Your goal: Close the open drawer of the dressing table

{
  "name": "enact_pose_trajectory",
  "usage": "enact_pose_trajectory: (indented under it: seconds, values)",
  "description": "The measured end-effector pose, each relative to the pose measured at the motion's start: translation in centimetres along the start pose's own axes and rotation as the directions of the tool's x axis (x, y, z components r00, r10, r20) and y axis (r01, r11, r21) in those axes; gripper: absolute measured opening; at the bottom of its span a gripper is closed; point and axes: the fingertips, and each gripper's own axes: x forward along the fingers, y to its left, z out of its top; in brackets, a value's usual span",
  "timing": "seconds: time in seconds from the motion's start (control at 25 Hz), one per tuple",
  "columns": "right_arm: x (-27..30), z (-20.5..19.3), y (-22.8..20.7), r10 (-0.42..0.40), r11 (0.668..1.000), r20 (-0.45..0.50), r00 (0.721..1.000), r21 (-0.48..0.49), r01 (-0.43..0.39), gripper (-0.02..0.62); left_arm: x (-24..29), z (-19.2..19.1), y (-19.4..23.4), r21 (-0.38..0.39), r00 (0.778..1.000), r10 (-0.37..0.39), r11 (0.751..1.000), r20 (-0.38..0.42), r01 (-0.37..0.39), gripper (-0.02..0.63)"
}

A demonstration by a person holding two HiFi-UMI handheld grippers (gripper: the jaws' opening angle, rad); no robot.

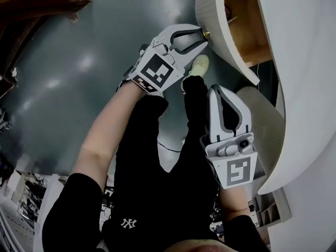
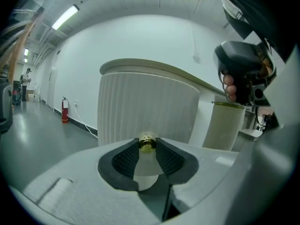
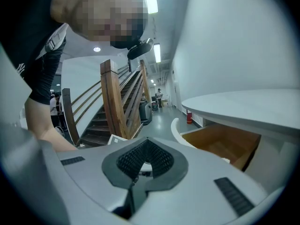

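The dressing table's drawer (image 1: 216, 33) stands pulled out, its ribbed white curved front (image 2: 149, 107) facing me and its wooden inside (image 1: 247, 25) showing. A small brass knob (image 2: 147, 144) sits on that front. My left gripper (image 1: 202, 34) reaches up to it. In the left gripper view the knob lies between the fingertips of the left gripper (image 2: 147, 142), with both dark pads against its sides. My right gripper (image 1: 220, 91) hangs lower right, beside the table's ribbed pedestal (image 1: 265, 130), jaws shut on nothing. The right gripper view shows the right gripper's (image 3: 146, 140) tips meeting, the drawer's inside (image 3: 215, 142) beyond.
The white tabletop (image 1: 302, 62) overhangs the drawer at the right. My legs and a pale shoe (image 1: 200, 65) stand on the grey floor (image 1: 79, 72) below the grippers. A wooden staircase (image 3: 117, 102) rises behind. A red fire extinguisher (image 2: 64, 110) stands by the far wall.
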Motion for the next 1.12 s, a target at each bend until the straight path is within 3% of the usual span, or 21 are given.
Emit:
enact_pose_trajectory:
  seconds: [0.52, 1.12]
  values:
    - [-0.7, -1.4, -5.2, -0.072, 0.997, 0.019, 0.997, 0.013, 0.072, 0.015, 6.9, 3.0, 0.1, 0.029, 0.996, -0.039, 0.999, 0.077, 0.037, 0.114]
    - [-1.0, -2.0, -7.6, -0.081, 0.997, 0.021, 0.996, 0.014, 0.081, 0.015, 12.0, 4.8, 0.2, 0.045, 0.991, -0.066, 0.997, 0.115, 0.061, 0.114]
